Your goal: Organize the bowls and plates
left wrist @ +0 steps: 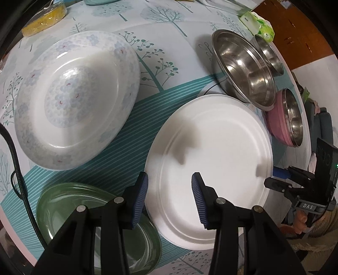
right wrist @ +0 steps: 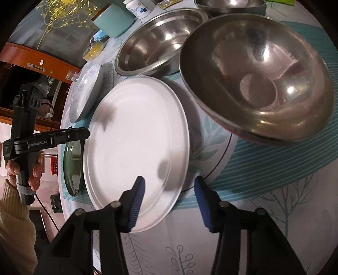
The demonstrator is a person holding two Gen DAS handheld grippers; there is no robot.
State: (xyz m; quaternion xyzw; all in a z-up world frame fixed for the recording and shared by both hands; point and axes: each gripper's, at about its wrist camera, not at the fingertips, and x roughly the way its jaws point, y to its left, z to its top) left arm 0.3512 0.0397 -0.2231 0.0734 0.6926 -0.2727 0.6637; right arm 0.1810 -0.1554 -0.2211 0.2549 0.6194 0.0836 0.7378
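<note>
A plain white plate [left wrist: 211, 143] lies on the tablecloth in the middle; it also shows in the right wrist view [right wrist: 137, 137]. My left gripper [left wrist: 169, 201] is open and empty, above the white plate's near left rim. My right gripper [right wrist: 169, 203] is open and empty, above the white plate's near right rim. A floral plate [left wrist: 76, 101] lies at the left. A green glass plate [left wrist: 63, 207] lies under my left fingers. A large steel bowl [left wrist: 243, 67] stands beyond the white plate. A pink-walled steel bowl [right wrist: 257, 80] stands close on the right.
A smaller steel bowl [left wrist: 269, 55] stands at the table's far edge. A yellow sponge [left wrist: 44, 19], a green tissue pack [left wrist: 257, 25], a teal cup [right wrist: 115, 21] and a pill bottle [right wrist: 139, 8] stand around. A black cable [left wrist: 19, 169] runs at the left.
</note>
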